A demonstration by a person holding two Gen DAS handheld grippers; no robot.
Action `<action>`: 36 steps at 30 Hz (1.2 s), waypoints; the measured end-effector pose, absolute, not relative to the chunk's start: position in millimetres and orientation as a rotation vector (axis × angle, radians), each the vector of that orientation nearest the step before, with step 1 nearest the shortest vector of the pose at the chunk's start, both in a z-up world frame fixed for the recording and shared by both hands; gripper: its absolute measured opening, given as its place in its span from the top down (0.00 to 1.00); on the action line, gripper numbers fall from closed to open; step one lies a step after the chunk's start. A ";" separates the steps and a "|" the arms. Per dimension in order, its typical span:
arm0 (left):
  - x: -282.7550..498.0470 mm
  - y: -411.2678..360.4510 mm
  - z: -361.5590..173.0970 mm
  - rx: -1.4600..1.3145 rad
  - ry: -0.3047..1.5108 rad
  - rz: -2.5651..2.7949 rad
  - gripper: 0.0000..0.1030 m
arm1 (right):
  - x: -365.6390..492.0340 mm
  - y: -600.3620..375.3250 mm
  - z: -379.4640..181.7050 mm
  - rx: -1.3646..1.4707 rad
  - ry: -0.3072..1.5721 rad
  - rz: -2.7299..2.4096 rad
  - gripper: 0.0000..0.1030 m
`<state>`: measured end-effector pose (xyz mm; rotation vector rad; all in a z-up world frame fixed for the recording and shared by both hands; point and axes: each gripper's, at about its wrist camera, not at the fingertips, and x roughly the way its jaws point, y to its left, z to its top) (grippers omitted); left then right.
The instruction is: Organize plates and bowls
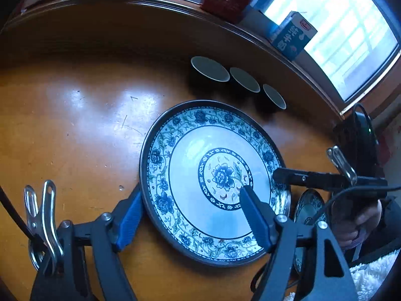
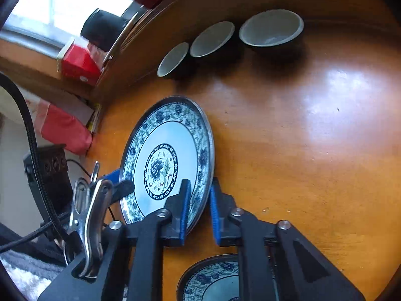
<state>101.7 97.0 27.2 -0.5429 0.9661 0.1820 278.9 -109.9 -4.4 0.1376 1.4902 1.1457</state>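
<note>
A large blue-and-white floral plate point(image 1: 190, 175) lies on the orange wooden table point(image 1: 75, 138). My left gripper point(image 1: 191, 193) is open and straddles the plate's near left rim, one blue pad outside the rim and the other over the plate's face. My right gripper point(image 2: 199, 183) is shut on the same plate point(image 2: 170, 135), pinching its opposite rim, and that edge looks tilted up. A smaller matching plate point(image 2: 213, 281) lies under the right gripper. Three dark bowls point(image 1: 210, 69) with pale insides stand in a row behind the plate.
A raised dark wooden ledge point(image 1: 150, 20) curves along the back, carrying a blue carton point(image 1: 293, 35) and a red box point(image 2: 80, 65). A black device with a cable point(image 1: 356, 135) sits off the table's edge. A person's hand point(image 1: 356, 223) holds the right gripper.
</note>
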 end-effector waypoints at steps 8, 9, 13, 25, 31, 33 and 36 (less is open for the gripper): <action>99.8 75.3 20.1 -0.422 0.891 0.165 0.07 | 290.9 -120.7 -35.6 0.438 1.573 1.118 0.95; 100.7 73.6 19.4 -0.419 0.888 0.165 0.05 | 291.7 -120.3 -35.1 0.439 1.576 1.118 0.95; 99.0 84.3 22.0 -0.516 0.882 0.212 0.19 | 300.5 -124.5 -33.4 0.442 1.594 1.124 0.95; 75.1 110.3 34.4 -0.670 0.803 0.258 0.80 | 293.4 -104.7 -24.4 0.409 1.578 1.207 0.83; 64.3 105.4 57.1 -0.691 0.720 0.219 0.81 | 286.0 -125.1 -0.8 0.463 1.506 1.271 0.85; 57.0 106.0 60.0 -0.702 0.702 0.228 0.81 | 279.5 -128.0 8.8 0.446 1.495 1.309 0.86; 41.3 102.0 65.2 -0.714 0.675 0.248 0.81 | 263.4 -134.7 20.3 0.398 1.480 1.361 0.86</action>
